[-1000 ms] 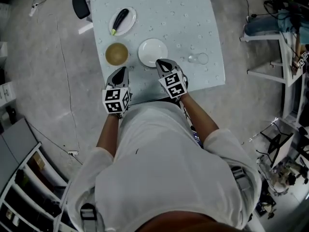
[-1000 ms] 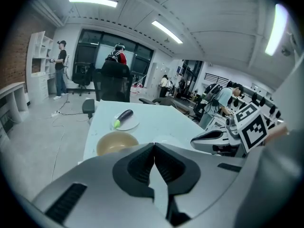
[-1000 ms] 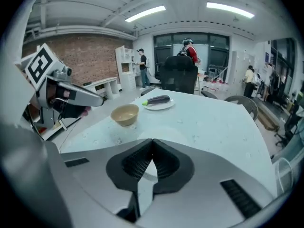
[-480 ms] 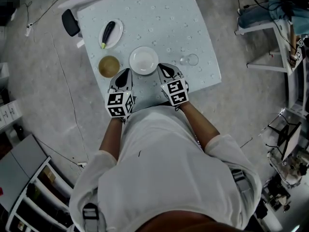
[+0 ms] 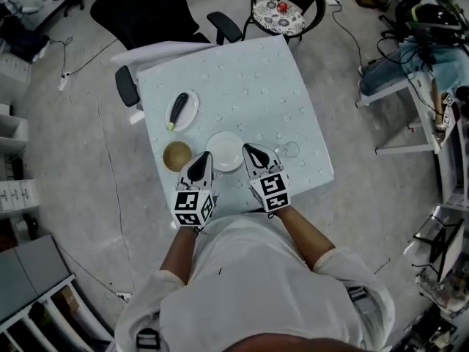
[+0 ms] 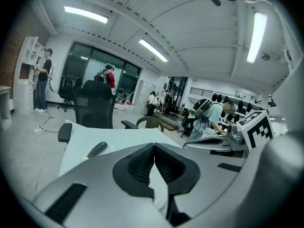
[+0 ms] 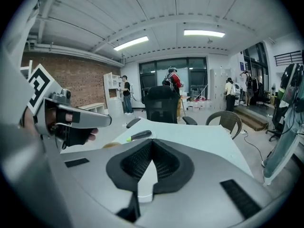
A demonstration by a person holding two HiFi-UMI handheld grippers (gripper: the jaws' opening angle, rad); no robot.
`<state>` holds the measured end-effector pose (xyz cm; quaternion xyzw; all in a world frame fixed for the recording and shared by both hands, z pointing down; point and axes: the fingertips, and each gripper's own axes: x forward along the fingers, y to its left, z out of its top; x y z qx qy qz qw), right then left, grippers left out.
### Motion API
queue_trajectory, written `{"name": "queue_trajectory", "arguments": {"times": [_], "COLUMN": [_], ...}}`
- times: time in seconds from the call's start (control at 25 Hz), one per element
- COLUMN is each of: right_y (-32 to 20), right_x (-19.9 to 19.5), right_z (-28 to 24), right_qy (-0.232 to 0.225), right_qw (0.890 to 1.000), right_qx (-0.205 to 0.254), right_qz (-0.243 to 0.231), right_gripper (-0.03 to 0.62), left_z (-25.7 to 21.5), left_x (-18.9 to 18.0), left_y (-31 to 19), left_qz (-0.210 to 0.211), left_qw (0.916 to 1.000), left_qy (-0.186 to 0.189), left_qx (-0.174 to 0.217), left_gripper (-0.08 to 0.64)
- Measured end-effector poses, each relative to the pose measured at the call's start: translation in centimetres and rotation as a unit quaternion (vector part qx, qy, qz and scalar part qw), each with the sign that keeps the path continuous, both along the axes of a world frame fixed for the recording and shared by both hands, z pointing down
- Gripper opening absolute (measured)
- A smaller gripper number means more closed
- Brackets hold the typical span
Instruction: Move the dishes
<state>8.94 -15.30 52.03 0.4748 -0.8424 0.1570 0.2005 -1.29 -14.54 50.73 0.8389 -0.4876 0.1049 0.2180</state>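
Observation:
On the pale blue table (image 5: 249, 79) a white plate (image 5: 226, 151) lies near the front edge. Left of it stands a brown bowl (image 5: 177, 155). Farther back a second white plate (image 5: 183, 112) carries a dark eggplant (image 5: 179, 109). My left gripper (image 5: 205, 160) hovers shut between the bowl and the white plate, holding nothing. Just right of that plate, my right gripper (image 5: 250, 149) is also shut and empty. The left gripper view has shut jaws (image 6: 153, 145) with the eggplant (image 6: 97, 149) beyond. The right gripper view has shut jaws (image 7: 152, 141) above the white plate (image 7: 145, 179).
A clear glass (image 5: 292, 149) stands on the table right of my right gripper. A black office chair (image 5: 146, 6) and a round chair (image 5: 287, 6) stand behind the table. Racks and cables line the right side. People stand far off in the room.
Both grippers have risen above the table's front edge and stayed shut. The head view has swung, so the table sits lower in the picture. The dishes have not moved.

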Motion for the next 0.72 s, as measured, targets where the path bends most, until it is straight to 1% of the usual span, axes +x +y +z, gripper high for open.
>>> {"name": "queue_trajectory", "arguments": {"times": [0.2, 0.28, 0.44, 0.6, 0.72], "right_y": [-1.1, -1.4, -2.2, -3.0, -3.5], "right_x": [-0.6, -0.6, -0.2, 0.8, 1.3], "right_z": [-3.3, -4.5, -7.1, -9.5, -11.3], "right_qy": [-0.012, -0.011, -0.021, -0.024, -0.031], "right_qw": [0.999, 0.999, 0.997, 0.995, 0.992], "right_qx": [0.031, 0.046, 0.072, 0.100, 0.118], "right_qz": [-0.002, 0.000, 0.009, 0.013, 0.021], "right_gripper": [-0.003, -0.003, -0.003, -0.003, -0.003], "left_z": [-2.3, -3.5, -6.0, -8.4, -10.4], "left_x": [0.1, 0.2, 0.2, 0.0, -0.2], "left_y": [-0.7, -1.0, -1.6, -2.5, -2.9], "left_qz": [-0.006, -0.010, -0.011, -0.023, -0.020], "left_qw": [0.9997, 0.9993, 0.9980, 0.9958, 0.9935], "left_qy": [0.003, 0.010, 0.019, 0.028, 0.023], "left_qx": [0.025, 0.035, 0.060, 0.084, 0.110], "left_gripper": [0.018, 0.018, 0.018, 0.018, 0.018]}}
